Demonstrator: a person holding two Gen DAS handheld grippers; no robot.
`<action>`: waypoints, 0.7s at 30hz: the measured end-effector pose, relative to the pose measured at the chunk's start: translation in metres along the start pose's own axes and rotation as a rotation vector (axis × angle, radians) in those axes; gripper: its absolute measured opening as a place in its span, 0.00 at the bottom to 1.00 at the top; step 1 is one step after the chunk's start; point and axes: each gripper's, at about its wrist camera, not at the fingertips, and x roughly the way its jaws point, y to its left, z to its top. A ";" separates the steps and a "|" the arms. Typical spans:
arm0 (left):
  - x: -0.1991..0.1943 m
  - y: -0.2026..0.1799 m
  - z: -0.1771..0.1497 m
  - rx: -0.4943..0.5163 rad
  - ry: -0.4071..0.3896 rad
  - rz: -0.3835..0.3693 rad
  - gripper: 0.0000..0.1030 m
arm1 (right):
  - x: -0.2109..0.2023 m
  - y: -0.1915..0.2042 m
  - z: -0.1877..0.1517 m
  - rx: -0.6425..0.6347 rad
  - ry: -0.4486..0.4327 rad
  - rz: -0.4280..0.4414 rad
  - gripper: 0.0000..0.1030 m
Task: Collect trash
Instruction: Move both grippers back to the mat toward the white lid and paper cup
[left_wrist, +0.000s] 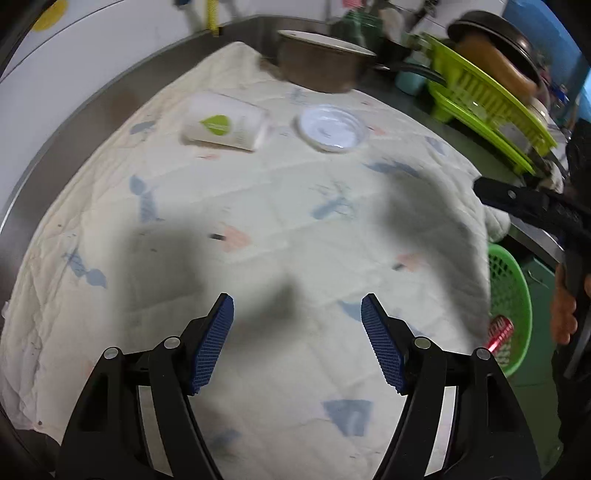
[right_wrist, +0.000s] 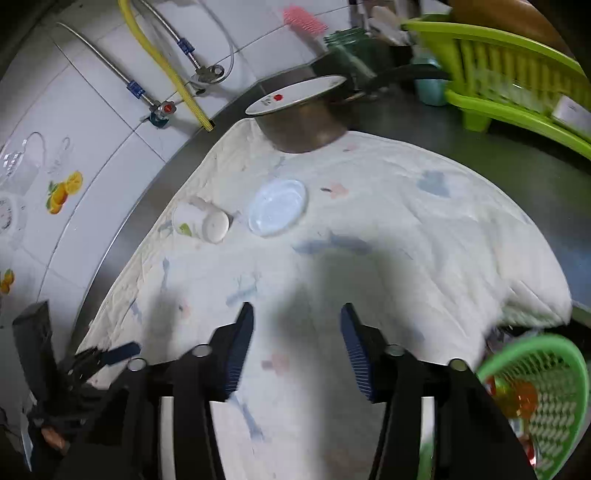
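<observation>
A white paper cup (left_wrist: 225, 127) (right_wrist: 201, 221) with a green leaf mark lies on its side on the far part of a white patterned cloth (left_wrist: 277, 206). Beside it, to the right, lies a clear plastic lid (left_wrist: 332, 127) (right_wrist: 277, 206). My left gripper (left_wrist: 297, 299) hovers over the near part of the cloth, open, nothing between its blue pads. My right gripper (right_wrist: 296, 308) is also open and empty above the cloth. A green mesh basket (left_wrist: 509, 314) (right_wrist: 543, 387) sits off the cloth's right edge with a red can (left_wrist: 498, 334) in it.
A metal pot (left_wrist: 317, 62) (right_wrist: 299, 122) with a plate on top stands at the cloth's far edge. A lime-green dish rack (left_wrist: 487, 96) (right_wrist: 517, 74) fills the far right. Tiled wall and hoses (right_wrist: 166, 74) run along the left, beyond the steel counter (right_wrist: 424, 122).
</observation>
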 end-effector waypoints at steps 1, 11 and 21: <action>0.000 0.006 0.002 -0.006 -0.003 0.007 0.69 | 0.007 0.003 0.006 -0.004 0.004 0.005 0.41; -0.005 0.059 0.057 -0.052 -0.106 0.050 0.69 | 0.081 0.012 0.064 0.040 0.024 -0.029 0.34; 0.013 0.095 0.120 -0.098 -0.181 0.020 0.69 | 0.125 -0.001 0.085 0.110 0.047 -0.029 0.29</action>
